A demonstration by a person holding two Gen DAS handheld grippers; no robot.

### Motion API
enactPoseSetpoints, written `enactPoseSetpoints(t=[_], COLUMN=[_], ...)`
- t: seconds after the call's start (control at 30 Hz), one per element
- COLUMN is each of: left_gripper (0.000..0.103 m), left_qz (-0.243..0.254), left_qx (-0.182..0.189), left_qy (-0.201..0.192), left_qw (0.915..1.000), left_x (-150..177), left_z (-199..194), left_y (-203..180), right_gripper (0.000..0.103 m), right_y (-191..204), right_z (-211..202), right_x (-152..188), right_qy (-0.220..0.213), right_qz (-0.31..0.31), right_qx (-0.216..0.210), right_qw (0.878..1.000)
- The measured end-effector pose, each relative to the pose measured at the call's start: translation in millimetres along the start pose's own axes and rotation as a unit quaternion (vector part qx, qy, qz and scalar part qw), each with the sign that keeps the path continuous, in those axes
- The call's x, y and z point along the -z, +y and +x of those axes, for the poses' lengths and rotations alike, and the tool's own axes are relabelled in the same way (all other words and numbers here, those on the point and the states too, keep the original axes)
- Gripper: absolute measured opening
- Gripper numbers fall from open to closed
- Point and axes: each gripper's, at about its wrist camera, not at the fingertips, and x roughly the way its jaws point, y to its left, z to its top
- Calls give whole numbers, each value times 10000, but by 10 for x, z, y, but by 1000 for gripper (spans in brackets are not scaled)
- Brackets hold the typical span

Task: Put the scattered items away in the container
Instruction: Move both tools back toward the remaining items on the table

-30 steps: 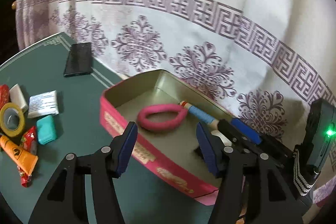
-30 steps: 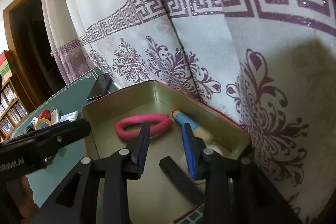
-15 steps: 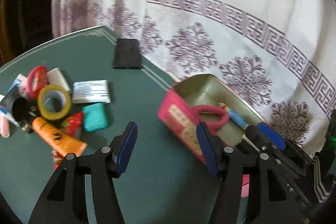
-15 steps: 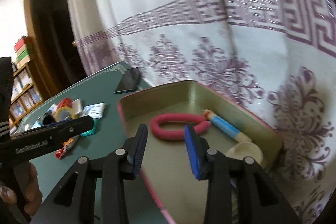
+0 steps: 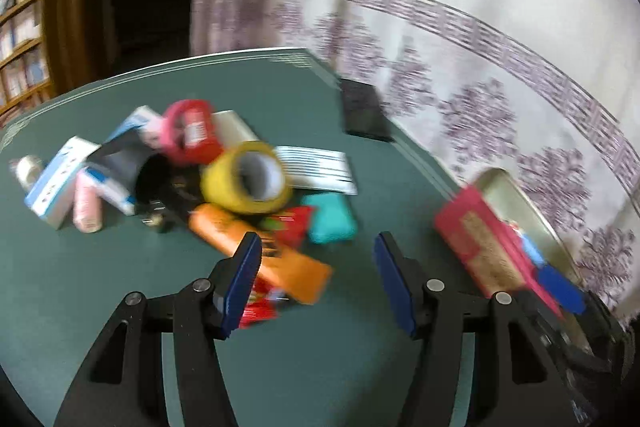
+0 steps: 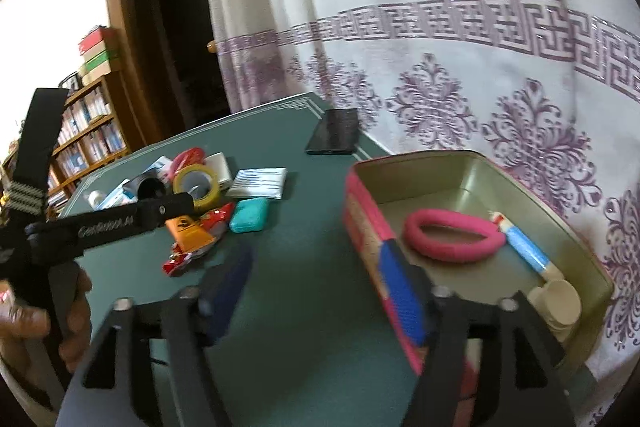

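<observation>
A pink-sided tin (image 6: 362,219) with a bare metal inside sat open at the table's edge by the curtain. In it lay a pink fabric loop (image 6: 452,235), a blue-wrapped stick (image 6: 522,245) beside it and a cream disc (image 6: 558,301) in the corner. The loose heap lay well apart: a yellow tape roll (image 5: 246,177) (tilted), an orange tube (image 5: 260,253), a teal pad (image 6: 249,214), a red wrapper (image 6: 198,241).

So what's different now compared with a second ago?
Both grippers swung away from the pink tin toward the pile around the yellow tape roll. The right gripper, narrow before, is opening with nothing between its fingers. The left gripper stayed half open and empty; the pink loop stayed in the tin.
</observation>
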Motion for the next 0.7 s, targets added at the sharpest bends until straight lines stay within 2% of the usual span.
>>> enactPoseSetpoints(t=[0.23, 0.43, 0.7], left_gripper=[62, 62, 62], left_qz=[-800, -1259, -1153], left_qx=[-461, -789, -1163], left_qy=[0, -25, -60], left_qw=[9957, 9889, 9865], left_x=[-124, -248, -406], left_z=[41, 100, 250], left_y=[606, 938, 968], right_gripper=[78, 79, 80], right_y=[150, 231, 316], right_z=[102, 199, 284], right_x=[21, 19, -11], right_qy=[136, 240, 276], right_qz=[-188, -238, -281], right_qx=[-165, -347, -559], right_qw=[9996, 9988, 9977])
